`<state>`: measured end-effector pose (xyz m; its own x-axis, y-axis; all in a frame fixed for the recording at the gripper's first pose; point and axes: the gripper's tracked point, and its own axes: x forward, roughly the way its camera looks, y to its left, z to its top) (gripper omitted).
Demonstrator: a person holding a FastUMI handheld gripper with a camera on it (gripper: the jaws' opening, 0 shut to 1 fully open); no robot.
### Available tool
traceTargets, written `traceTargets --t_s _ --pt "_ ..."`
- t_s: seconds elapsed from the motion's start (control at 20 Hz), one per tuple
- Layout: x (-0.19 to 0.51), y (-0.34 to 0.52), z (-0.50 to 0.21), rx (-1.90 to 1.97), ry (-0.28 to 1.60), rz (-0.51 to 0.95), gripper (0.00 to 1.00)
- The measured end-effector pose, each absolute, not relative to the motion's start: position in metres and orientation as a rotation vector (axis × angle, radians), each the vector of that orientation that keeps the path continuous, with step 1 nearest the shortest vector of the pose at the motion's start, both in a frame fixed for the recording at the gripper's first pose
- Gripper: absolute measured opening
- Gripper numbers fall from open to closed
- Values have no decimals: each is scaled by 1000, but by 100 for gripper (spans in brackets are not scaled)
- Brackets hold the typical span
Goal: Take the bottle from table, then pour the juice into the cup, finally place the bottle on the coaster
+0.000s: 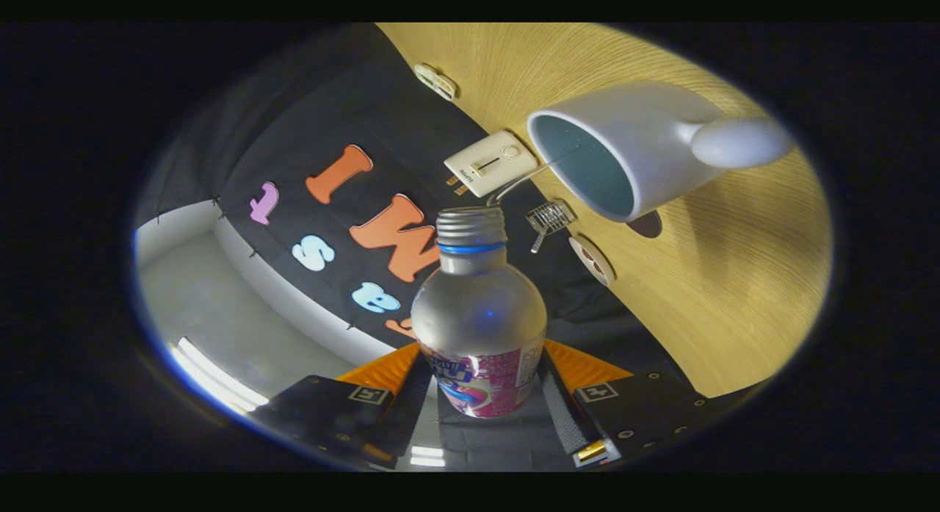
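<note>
The gripper holds the bottle between its fingers, both pressed to the labelled body, with the neck and open mouth pointing straight ahead. The whole view is rolled, so the bottle appears tipped toward the pour. The white cup stands on the wooden counter, ahead of the bottle mouth and off to the right, its opening turned toward the bottle. Mouth and rim are still apart, so the pour probably needs the neck carried rightward over the cup.

Wooden table, black cloth wall, pale floor
</note>
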<state>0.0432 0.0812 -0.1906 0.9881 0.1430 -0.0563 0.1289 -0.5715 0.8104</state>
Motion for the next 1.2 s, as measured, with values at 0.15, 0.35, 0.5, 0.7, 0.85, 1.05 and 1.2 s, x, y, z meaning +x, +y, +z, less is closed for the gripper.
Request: traceTargets --t_s 0.15,0.35,0.5,0.7,0.85,1.05,1.2 --pt "43 82 -187 2195 179 34 77" --pt "42 83 -187 2208 175 39 77" --pt "41 82 -185 2219 169 45 77" --pt "41 79 -177 2233 144 59 77" --pt "42 79 -179 2239 144 59 77" --pt "44 80 -179 2249 142 60 77" --pt "43 79 -180 2228 137 50 77"
